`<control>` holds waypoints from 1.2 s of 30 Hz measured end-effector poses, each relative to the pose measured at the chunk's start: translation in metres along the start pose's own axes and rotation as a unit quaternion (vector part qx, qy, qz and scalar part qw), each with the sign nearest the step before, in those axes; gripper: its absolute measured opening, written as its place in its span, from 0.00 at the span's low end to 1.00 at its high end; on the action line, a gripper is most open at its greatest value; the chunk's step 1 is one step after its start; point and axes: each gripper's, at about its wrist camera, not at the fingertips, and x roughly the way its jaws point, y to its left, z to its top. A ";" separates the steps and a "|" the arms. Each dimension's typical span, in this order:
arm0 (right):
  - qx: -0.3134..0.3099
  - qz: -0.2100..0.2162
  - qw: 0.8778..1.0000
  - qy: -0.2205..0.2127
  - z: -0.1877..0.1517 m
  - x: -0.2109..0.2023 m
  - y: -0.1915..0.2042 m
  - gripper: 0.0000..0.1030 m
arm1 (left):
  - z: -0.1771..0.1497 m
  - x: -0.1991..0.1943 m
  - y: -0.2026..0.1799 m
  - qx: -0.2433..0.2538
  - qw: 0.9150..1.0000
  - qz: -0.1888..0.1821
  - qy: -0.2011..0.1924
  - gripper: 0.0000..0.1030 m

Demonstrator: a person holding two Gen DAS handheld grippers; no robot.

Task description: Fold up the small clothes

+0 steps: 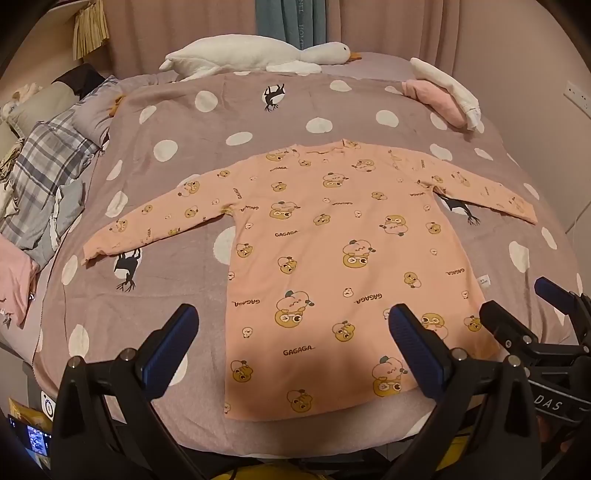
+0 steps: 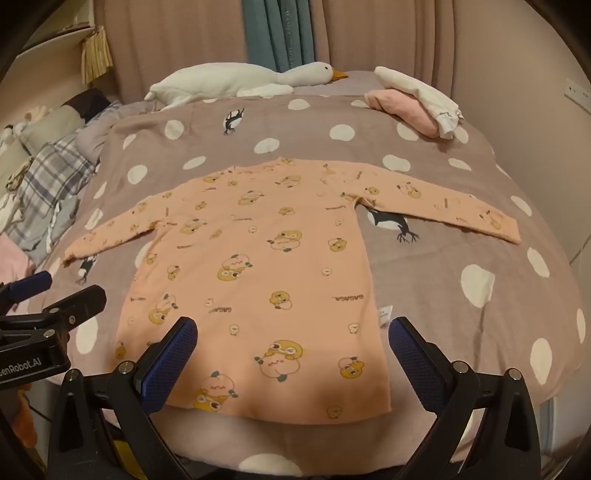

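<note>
Lying flat: peach long-sleeve top [image 1: 332, 258] [image 2: 258, 280], spread on the bed w/ both sleeves stretched out sideways, neck toward the far end, hem toward the near edge.
Print: cartoon ducks & peaches, "GAGAGA" text all over the fabric.
Label: small white tag [image 2: 386, 313] sticking out at the top's right side seam, near the hem.
Bedding: mauve blanket [image 1: 177, 177] [image 2: 461, 240] w/ white dots & black-and-white penguin figures; the top sits abt mid-blanket.
Left tongs [image 1: 291, 339]: jaws wide apart, holding nothing, hovering over the near edge of the bed; left finger above bare blanket, right finger above the top's lower part. Also seen at the left border of the right wrist view [image 2: 55, 291].
Right tongs [image 2: 291, 350]: jaws wide apart too, nothing held, hovering over the hem area; left finger above the fabric, right finger just past the right side seam. Seen at the right border of the left wrist view [image 1: 532, 306].
Tongs vs. each other: side by side, close, not touching as far as I can see.
Far end: white goose plush [image 1: 258, 55] [image 2: 240, 79] lying lengthwise along the back of the bed, orange beak pointing right.
Far right corner: pink folded cloth [image 1: 436, 101] [image 2: 402, 109] w/ a white cloth [image 1: 447, 86] [image 2: 421, 92] on top of it.
Left side: plaid bedding [image 1: 44, 170] [image 2: 48, 173] bunched beside the blanket.
Backdrop: pinkish curtains [image 1: 177, 33] [image 2: 177, 33] w/ a teal panel [image 1: 290, 22] [image 2: 277, 33] in the middle.
</note>
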 end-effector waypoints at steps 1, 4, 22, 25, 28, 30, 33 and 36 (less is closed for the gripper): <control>0.000 0.000 1.000 -0.001 0.000 0.000 0.000 0.99 | 0.000 0.000 -0.001 0.000 1.000 0.001 0.000 1.00; 0.001 0.000 1.000 0.000 0.000 0.000 0.000 0.99 | 0.001 0.001 -0.002 0.001 1.000 0.000 0.001 1.00; 0.004 0.000 1.000 0.002 0.000 0.003 -0.003 0.99 | 0.002 0.005 -0.005 0.005 1.000 -0.002 0.003 1.00; 0.004 0.000 1.000 0.002 0.000 0.002 -0.002 0.99 | 0.002 0.005 -0.006 0.005 1.000 -0.002 0.003 1.00; 0.004 0.000 1.000 0.002 0.000 0.003 -0.002 0.99 | 0.002 0.005 -0.006 0.005 1.000 -0.002 0.003 1.00; 0.004 0.000 1.000 0.002 0.000 0.003 -0.002 0.99 | 0.002 0.006 -0.007 0.006 1.000 -0.002 0.003 1.00; 0.009 -0.001 1.000 0.002 0.000 0.003 -0.004 0.99 | 0.000 0.007 -0.010 0.008 1.000 -0.003 0.002 1.00; 0.011 -0.002 1.000 0.002 -0.002 0.004 -0.006 0.99 | 0.000 0.007 -0.010 0.008 1.000 -0.003 0.002 1.00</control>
